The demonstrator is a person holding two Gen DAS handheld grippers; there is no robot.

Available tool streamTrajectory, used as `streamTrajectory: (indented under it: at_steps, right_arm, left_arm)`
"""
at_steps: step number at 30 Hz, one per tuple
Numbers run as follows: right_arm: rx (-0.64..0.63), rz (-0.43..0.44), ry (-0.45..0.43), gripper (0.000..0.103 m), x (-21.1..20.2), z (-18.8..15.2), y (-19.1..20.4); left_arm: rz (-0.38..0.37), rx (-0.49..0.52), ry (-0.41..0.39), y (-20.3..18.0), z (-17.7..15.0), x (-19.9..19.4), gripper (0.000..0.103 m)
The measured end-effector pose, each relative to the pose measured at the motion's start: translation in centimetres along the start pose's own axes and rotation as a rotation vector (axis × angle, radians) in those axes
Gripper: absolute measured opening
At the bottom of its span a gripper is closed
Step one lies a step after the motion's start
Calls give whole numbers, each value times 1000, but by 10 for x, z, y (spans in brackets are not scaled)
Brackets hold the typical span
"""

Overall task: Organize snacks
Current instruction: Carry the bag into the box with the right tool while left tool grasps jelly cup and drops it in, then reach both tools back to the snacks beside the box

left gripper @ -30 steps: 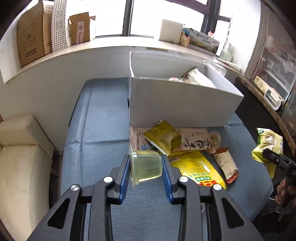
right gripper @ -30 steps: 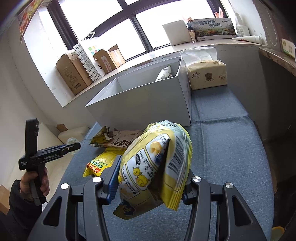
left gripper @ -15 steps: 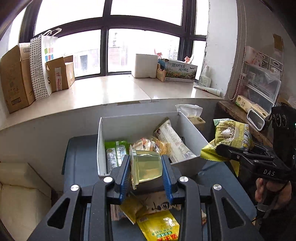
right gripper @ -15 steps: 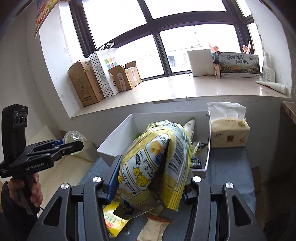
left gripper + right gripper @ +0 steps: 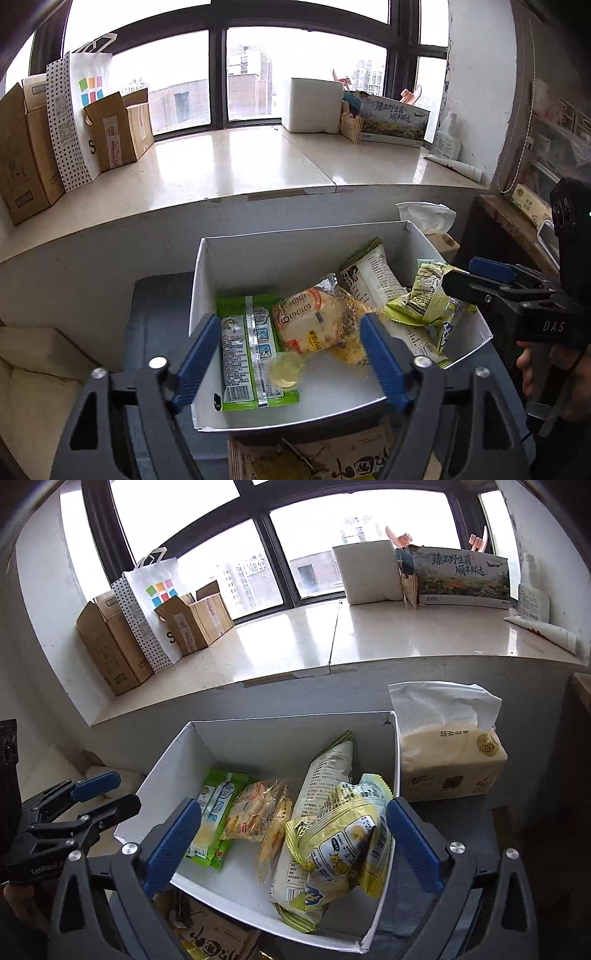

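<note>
Over the white box [image 5: 277, 254] my left gripper [image 5: 290, 363] hangs with its jaws opening. The clear jelly cup [image 5: 286, 371] shows blurred below them, loose from the pads, on the green packet [image 5: 240, 354]. My right gripper [image 5: 291, 845] is also opening above the box [image 5: 277, 738]. The yellow snack bag [image 5: 343, 845] lies between its pads but free of them, atop other packets at the box's right side. In the left wrist view the right gripper [image 5: 461, 275] is seen above the same yellow snack bag [image 5: 428, 299]. The left gripper [image 5: 123, 792] shows at the left edge of the right wrist view.
A tissue pack [image 5: 450, 760] stands right of the box. More snack packets [image 5: 332, 461] lie on the blue cloth in front of it. Cardboard boxes [image 5: 22, 147] and a paper bag [image 5: 81, 110] line the window sill. A cream cushion [image 5: 29, 369] sits at the left.
Both grippers rose and moved forward over the box, then opened. The jelly cup left the left pads and the yellow bag dropped from the right pads into the box.
</note>
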State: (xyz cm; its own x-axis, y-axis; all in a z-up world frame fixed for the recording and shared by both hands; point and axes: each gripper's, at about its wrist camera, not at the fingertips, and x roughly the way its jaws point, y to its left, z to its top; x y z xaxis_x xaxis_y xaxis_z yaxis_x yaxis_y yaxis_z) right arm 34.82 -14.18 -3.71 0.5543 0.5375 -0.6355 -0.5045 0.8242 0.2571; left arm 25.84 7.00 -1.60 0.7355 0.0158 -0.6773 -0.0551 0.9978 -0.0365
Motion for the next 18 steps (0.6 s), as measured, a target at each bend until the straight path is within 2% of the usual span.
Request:
streamTrajectory:
  at_steps: [2,7,13,16,18]
  right_arm:
    - [-7,-33,-9,103,-4,-3,-4]
    - [-38,-36,-20,103,-15,-8,2]
    - [-86,-86,-108,103,-46,-13,20]
    - [-84,-53,-161,103,-73,-23,27]
    - [-98,-38,-171,103,-86,-35,32]
  left_arm:
    - [20,13,-22,-2,-3,-4,94]
    - [15,-13,-13,0,-3,-10,97]
    - [4,-27,-5,-4,-7,-25,98]
    - [-44,-68,29,-6,-17,-41,98]
    - [-97,-92,15,-10,-30,-58,99]
